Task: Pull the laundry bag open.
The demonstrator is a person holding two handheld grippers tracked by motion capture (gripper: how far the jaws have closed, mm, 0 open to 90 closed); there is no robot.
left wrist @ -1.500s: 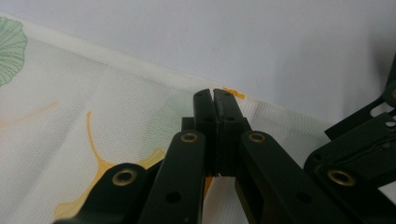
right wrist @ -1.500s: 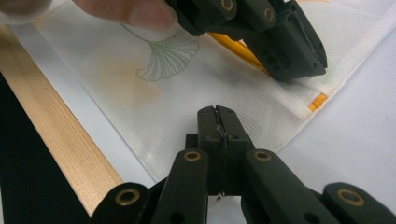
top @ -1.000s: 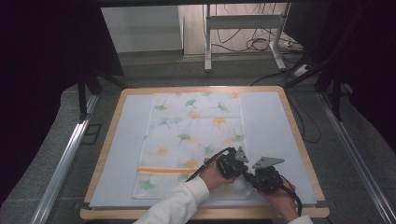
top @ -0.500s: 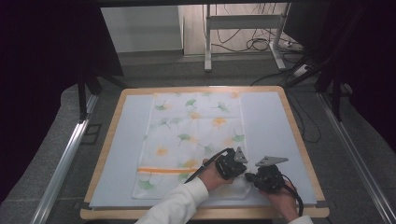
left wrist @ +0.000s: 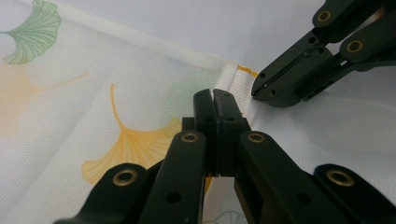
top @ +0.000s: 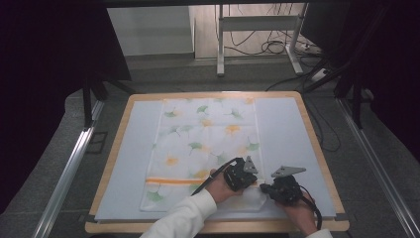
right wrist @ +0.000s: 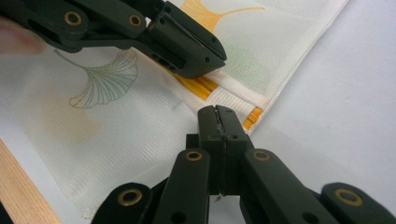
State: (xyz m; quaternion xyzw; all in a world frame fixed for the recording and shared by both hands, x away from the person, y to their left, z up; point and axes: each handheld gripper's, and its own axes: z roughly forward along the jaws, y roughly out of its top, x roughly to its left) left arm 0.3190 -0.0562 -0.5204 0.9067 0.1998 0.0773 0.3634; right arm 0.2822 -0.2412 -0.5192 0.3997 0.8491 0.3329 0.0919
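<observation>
Both closed: left hand-held gripper (left wrist: 215,100) and right hand-held gripper (right wrist: 218,116), by orange stripe (right wrist: 205,87) on white ginkgo-print cloth (top: 205,148). Best reopened before pinching hem.

My inventory: one towel (top: 203,148) printed with ginkgo leaves, crossed by one orange stripe (top: 173,181); one table (top: 124,148); my two grippers, left gripper (top: 241,174) and right gripper (top: 283,189), one per hand.
</observation>
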